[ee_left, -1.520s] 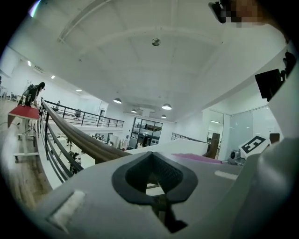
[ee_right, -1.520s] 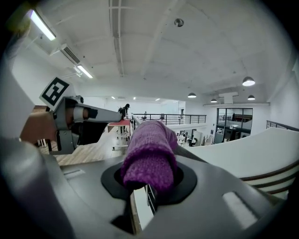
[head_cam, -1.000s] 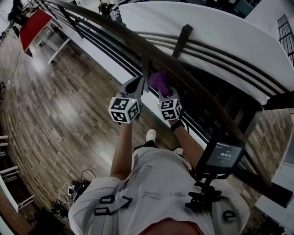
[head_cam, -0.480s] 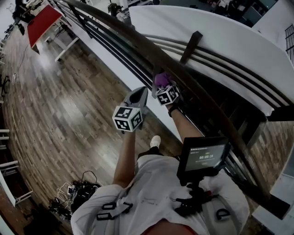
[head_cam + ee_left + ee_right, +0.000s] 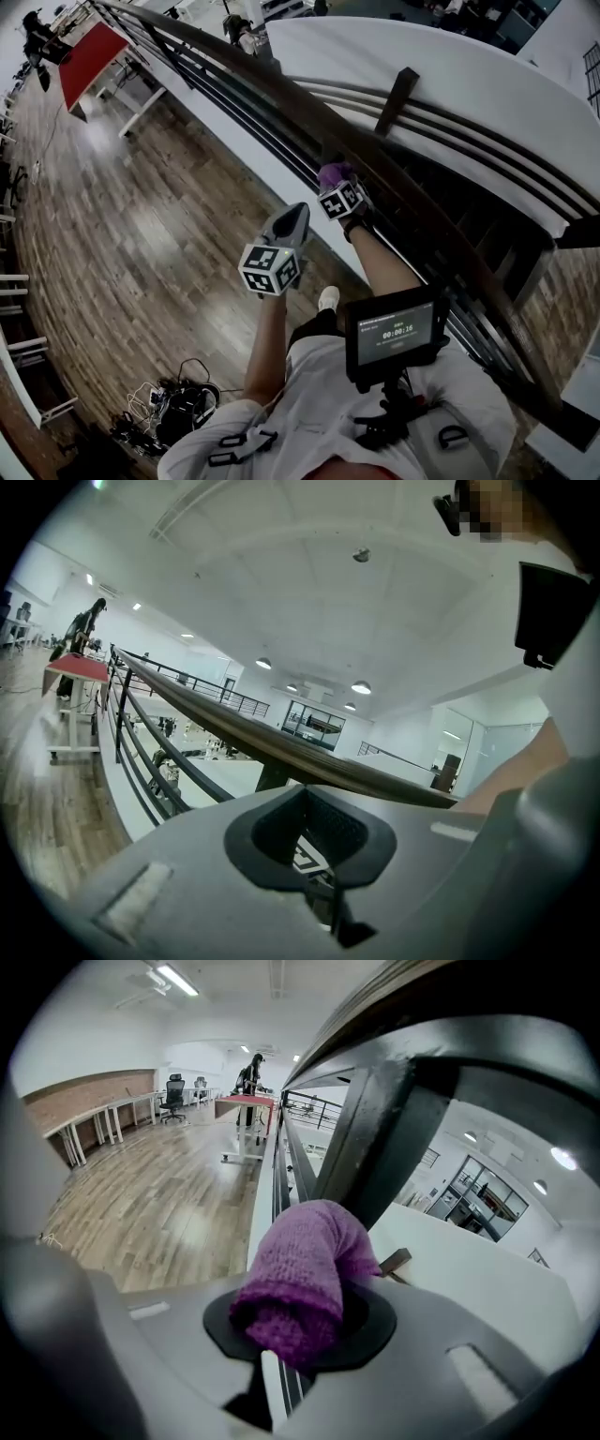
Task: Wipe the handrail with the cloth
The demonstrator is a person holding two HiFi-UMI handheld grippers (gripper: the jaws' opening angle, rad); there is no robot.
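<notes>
The dark wooden handrail (image 5: 281,94) runs from upper left to lower right in the head view, with black bars beneath it. My right gripper (image 5: 336,187) is shut on a purple knitted cloth (image 5: 333,174) that is pressed against the rail's underside beside a black post (image 5: 375,1138). The cloth (image 5: 305,1260) bulges out of the jaws in the right gripper view. My left gripper (image 5: 294,217) hangs lower and left of the right one, off the rail. Its jaws (image 5: 309,832) are shut with nothing in them, and the handrail (image 5: 281,747) crosses just beyond.
A red table (image 5: 89,52) stands far along the railing with a person (image 5: 251,1072) beside it. A white curved wall (image 5: 450,84) lies beyond the rail. A small screen (image 5: 394,333) sits on my chest rig. Cables (image 5: 178,405) lie on the wooden floor.
My left gripper has drawn back from beside the cloth, down and away from the rail. The right gripper stays at the rail with the cloth in it.
</notes>
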